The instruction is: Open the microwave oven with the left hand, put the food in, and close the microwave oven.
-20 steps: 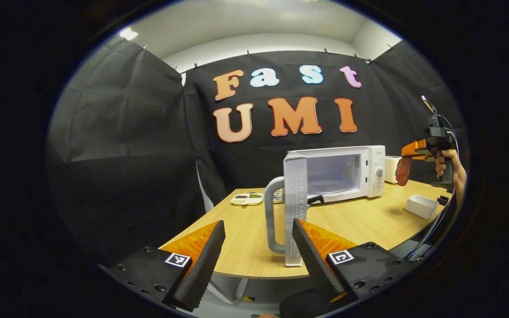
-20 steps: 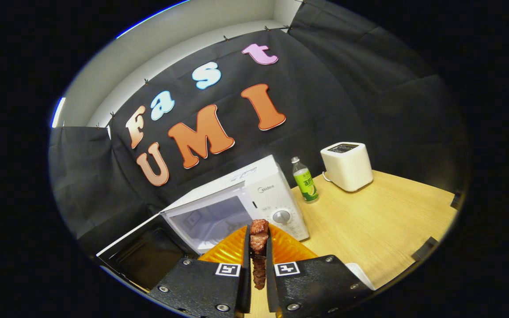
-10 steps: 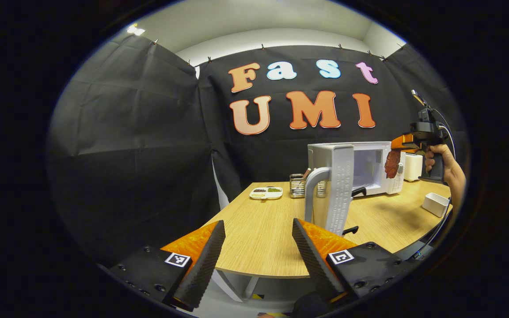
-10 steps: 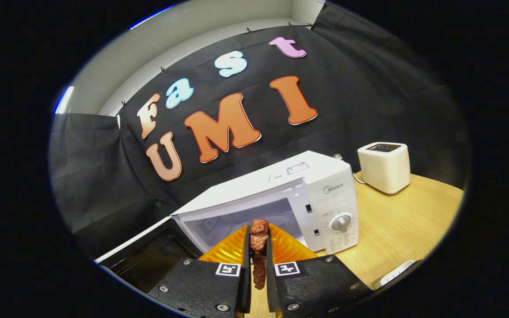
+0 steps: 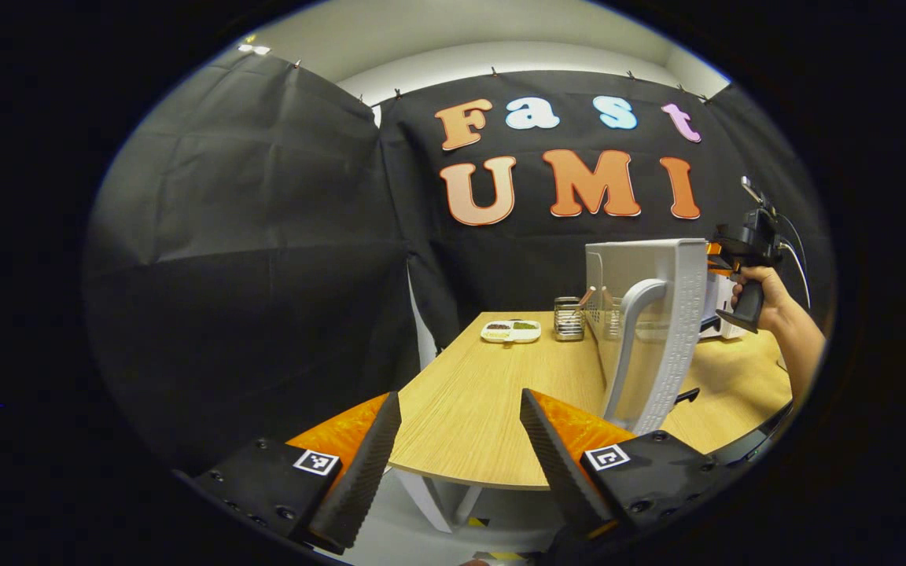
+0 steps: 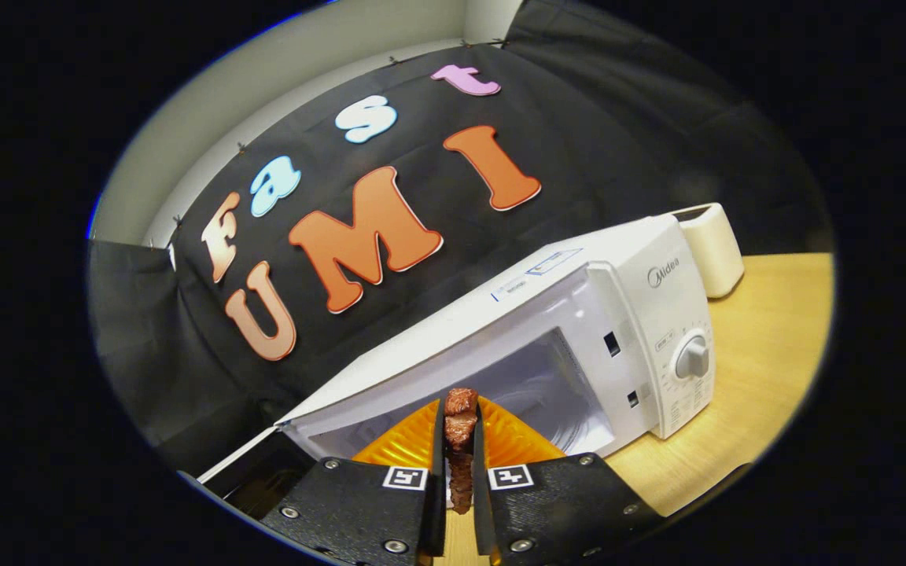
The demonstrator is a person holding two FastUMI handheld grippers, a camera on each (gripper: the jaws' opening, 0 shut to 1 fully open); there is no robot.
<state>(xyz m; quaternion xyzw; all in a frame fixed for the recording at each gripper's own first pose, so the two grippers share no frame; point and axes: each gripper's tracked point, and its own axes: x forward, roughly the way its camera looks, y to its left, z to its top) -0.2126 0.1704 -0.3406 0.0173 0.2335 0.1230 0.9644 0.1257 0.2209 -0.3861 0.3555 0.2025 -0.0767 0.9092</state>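
Right gripper view: right tongs (image 6: 459, 464) clamp meat (image 6: 460, 417) before open microwave (image 6: 579, 346); left tongs (image 5: 461, 448) wide, seemingly free.

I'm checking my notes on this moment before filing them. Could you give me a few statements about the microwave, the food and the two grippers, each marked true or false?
1. The microwave door stands open. True.
2. The right gripper is shut on a piece of meat. True.
3. The left gripper grips the door handle. False: its fingers are spread with nothing between them, and the handle is apart from them.
4. The meat already lies inside the microwave. False: it is clamped in the right gripper, in front of the open cavity.
5. A white toaster stands beyond the microwave. True.
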